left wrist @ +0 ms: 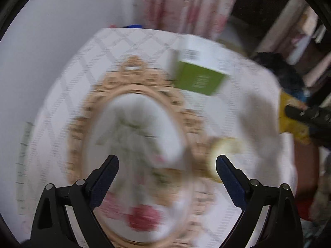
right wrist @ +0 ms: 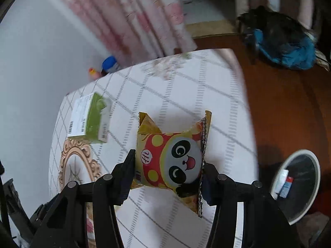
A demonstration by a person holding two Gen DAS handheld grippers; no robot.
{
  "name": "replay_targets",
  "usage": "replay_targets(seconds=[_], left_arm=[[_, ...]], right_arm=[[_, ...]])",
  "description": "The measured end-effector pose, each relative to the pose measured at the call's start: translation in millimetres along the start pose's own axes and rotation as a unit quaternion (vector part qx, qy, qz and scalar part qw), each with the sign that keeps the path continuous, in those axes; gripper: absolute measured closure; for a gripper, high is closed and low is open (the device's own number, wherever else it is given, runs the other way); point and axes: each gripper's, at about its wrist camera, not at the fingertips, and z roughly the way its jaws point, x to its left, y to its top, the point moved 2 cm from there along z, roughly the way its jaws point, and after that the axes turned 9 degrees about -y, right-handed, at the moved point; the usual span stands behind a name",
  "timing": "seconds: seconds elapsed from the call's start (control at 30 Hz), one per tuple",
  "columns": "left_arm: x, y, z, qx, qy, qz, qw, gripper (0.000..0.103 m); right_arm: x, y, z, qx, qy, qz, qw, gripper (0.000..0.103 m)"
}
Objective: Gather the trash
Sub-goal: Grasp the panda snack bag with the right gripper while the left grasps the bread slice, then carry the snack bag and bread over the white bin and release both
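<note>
Right gripper (right wrist: 168, 170) clamped yellow snack packet (right wrist: 171, 157) showing panda face; lettering unreadable. Green box (right wrist: 91, 119) with barcode lay ahead-left. Left gripper (left wrist: 167, 166) gaped wide, empty.

It was a home, likely a living room or bedroom. Pink floral curtains (right wrist: 144, 18) hung at the top of the frame beside a white wall. A table (right wrist: 217, 95) wore a checked cloth. At right lay dark wood flooring (right wrist: 289, 107), with a bin (right wrist: 275, 188) lower right.
</note>
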Motion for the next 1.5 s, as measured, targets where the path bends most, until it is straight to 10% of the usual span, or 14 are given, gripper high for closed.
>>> replay_targets(seconds=[0.23,0.43,0.57,1.03,1.5], left_arm=[[-48.0,1.8,44.6,0.041,-0.024,0.042,0.9980,0.009],[-65.5,-3.7,54.2,0.033,0.010,0.073,0.9968,0.061],[-66.5,2.5,55.6,0.025,0.019,0.079,0.9964,0.071],[-69.5,-0.4,32.3,-0.011,0.033,0.092,0.9951,0.073],[-116.2,-5.0,-64.6,-0.094,0.009,0.126,0.9876,0.073]], right_arm=[[-51.9,-29.4,-1.0,0.010,0.003,0.053,0.999,0.047],[-57.7,-51.8,11.4,0.024,0.004,0.056,0.998,0.047],[-50.8,-60.9,18.5,0.029,0.003,0.044,0.999,0.047],[-40.8,-69.4,9.8,0.010,-0.013,0.018,1.000,0.048],[-49.8,-68.7,-86.2,-0.072,0.003,0.014,0.997,0.048]])
